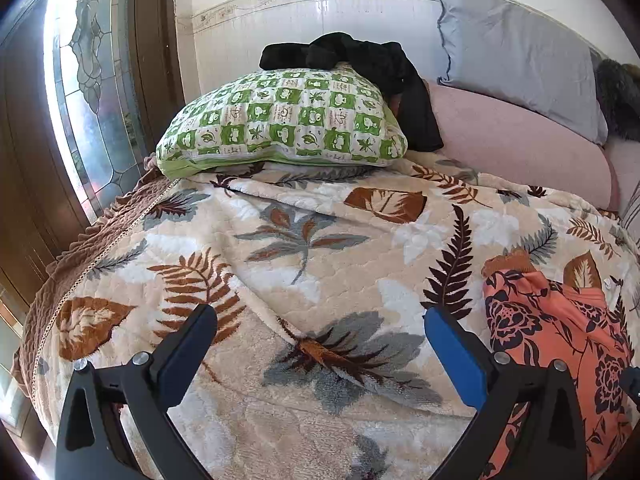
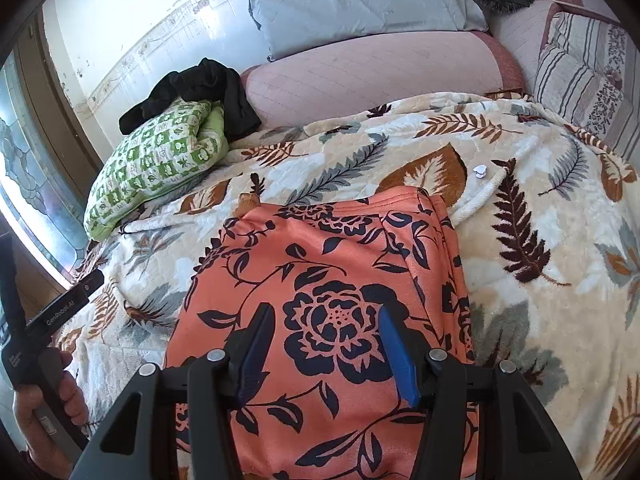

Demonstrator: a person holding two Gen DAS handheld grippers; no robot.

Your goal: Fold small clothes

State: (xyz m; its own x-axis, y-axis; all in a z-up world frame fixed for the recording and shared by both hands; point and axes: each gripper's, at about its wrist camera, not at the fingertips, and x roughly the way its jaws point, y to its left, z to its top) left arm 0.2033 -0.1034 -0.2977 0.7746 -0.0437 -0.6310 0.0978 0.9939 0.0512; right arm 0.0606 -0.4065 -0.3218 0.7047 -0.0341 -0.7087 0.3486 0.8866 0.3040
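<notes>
Currently the orange floral garment [image 2: 320, 300] lies on the bed's leaf-print blanket [image 2: 540, 240], lower centre of the right wrist view, lower right edge in the left view. It looks already folded into a rough rectangle, stacked edges along its right side; likely a final fold or tidy-up left. Long axis runs from frame bottom up toward the pillows, hemmed edge at the top. Right gripper [image 2: 326, 354] hovers over it, jaws partly apart, clamping nothing. Left gripper [image 1: 320, 346] is wide apart over bare blanket, empty. Green checked pillow [image 1: 280, 120] and black clothing [image 1: 360, 56] sit further up.
</notes>
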